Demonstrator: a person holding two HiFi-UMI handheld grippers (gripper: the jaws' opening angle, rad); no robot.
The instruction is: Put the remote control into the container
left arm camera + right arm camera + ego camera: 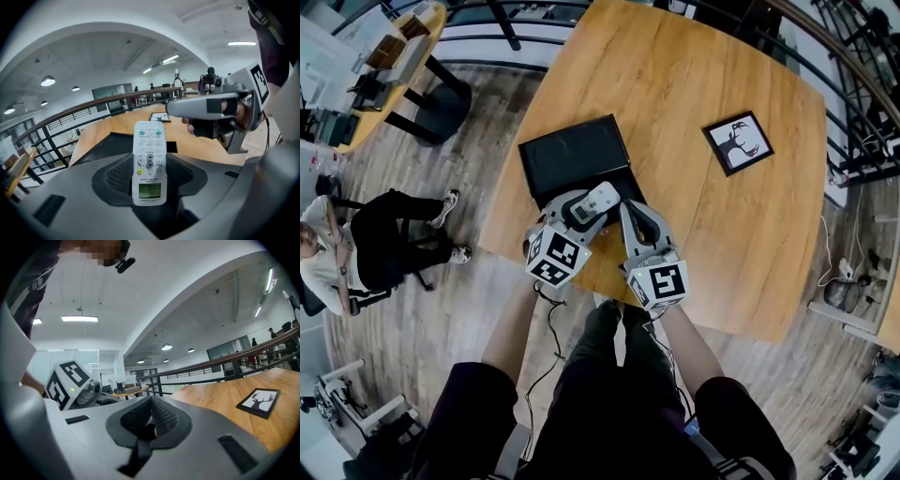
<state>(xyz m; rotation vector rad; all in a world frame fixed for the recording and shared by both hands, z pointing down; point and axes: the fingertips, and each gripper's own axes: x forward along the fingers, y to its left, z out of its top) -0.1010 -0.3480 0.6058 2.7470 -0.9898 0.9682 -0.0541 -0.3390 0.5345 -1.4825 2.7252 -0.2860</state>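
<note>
1. The left gripper (581,212) is clamped on the remote control (594,200), with a pad on each long side and the keypad end pointing away from the gripper.
2. The remote control sits over the near edge of the container (572,155), a shallow black box on the wooden table (694,75).
3. The right gripper (630,212) is at the container's near right corner, close beside the left gripper. Its jaws are closed together with nothing between them.
4. A framed deer picture (738,142) lies well to the right of the container.

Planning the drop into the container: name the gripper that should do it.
Left. The left gripper is shut on the remote control, at the black container's near edge; the right gripper is shut and empty.
</note>
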